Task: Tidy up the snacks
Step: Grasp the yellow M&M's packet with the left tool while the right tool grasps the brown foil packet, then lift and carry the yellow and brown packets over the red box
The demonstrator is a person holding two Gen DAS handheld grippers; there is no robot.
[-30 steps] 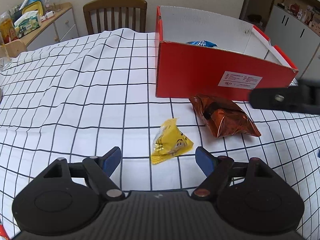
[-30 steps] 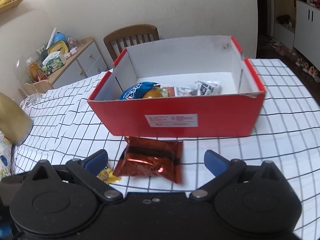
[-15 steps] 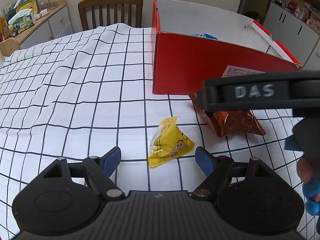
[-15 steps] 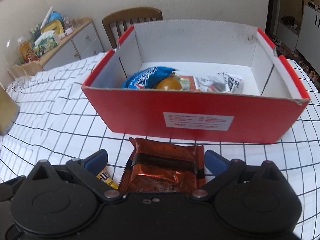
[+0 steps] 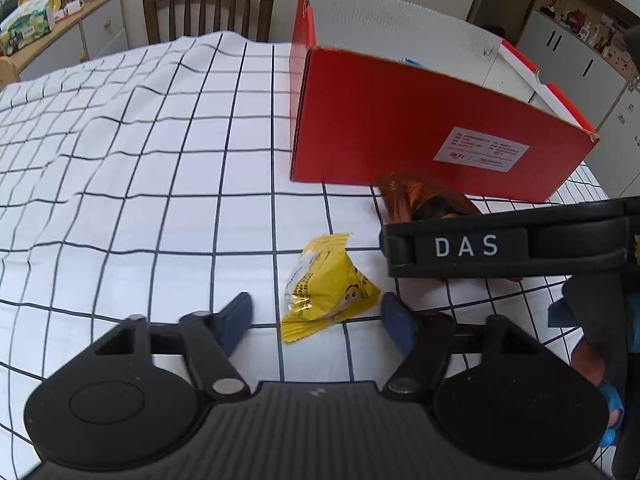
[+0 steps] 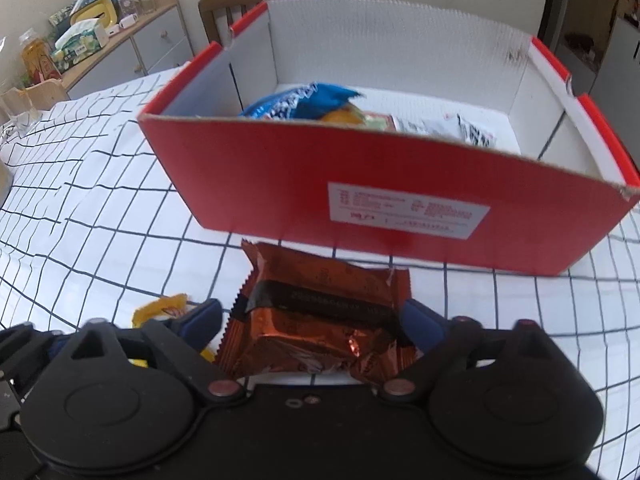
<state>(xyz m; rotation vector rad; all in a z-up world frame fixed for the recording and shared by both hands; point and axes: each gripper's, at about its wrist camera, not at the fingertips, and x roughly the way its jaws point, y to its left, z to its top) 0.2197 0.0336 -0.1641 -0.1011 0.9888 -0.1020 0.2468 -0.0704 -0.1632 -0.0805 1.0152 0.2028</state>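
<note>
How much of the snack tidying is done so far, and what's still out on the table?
Several snacks already sit in the red box. Two are still on the tablecloth: the left claw has been closing around the yellow packet, the right claw around the orange packet. Neither is lifted yet; both still have to go in.

White capitals "DAS" stand on the black body of the right tool (image 5: 400, 322), seen from the left wrist view. The red box (image 6: 280, 184) carries a white label (image 6: 408, 210) with rows of small red print, too fine and blurred to read. The yellow snack packet (image 5: 326, 286) bears small print that cannot be made out either.
</note>
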